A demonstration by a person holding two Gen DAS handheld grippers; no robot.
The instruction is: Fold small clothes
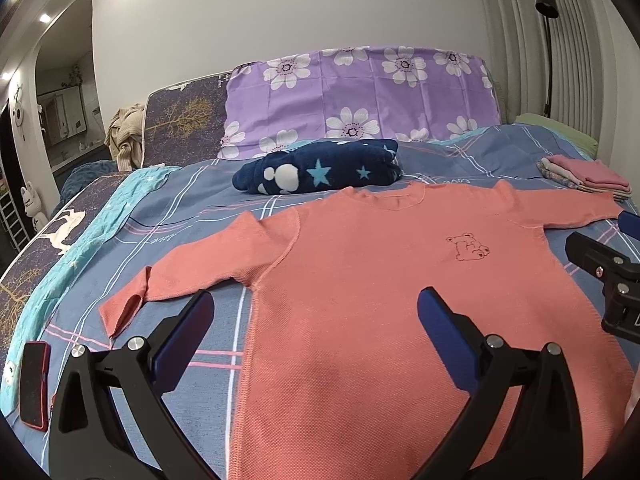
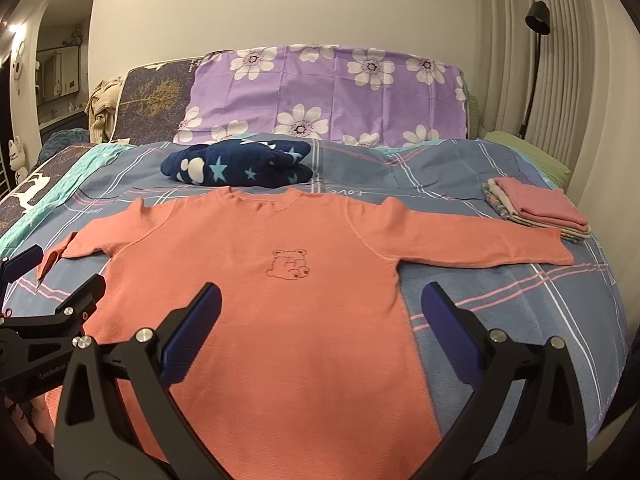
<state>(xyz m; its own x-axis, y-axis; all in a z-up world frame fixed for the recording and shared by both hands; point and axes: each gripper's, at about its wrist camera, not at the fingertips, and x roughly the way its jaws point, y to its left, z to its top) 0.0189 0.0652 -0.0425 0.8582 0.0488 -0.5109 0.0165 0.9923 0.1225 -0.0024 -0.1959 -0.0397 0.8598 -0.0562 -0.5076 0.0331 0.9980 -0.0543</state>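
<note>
A salmon long-sleeved shirt (image 1: 380, 280) (image 2: 288, 280) with a small bear outline on the chest lies flat on the bed, front up, both sleeves spread out. My left gripper (image 1: 316, 312) hovers open above the shirt's lower left side, one finger over the bedsheet, nothing between its fingers. My right gripper (image 2: 320, 304) hovers open over the shirt's lower right side, its right finger over the sheet. Each gripper shows at the edge of the other's view.
A blue plaid bedsheet (image 2: 520, 312) covers the bed. A folded navy star blanket (image 1: 320, 172) lies behind the shirt's collar, a purple floral pillow (image 1: 360, 100) further back. A stack of folded clothes (image 2: 540, 208) sits at the right. A red phone (image 1: 34, 384) lies at the left.
</note>
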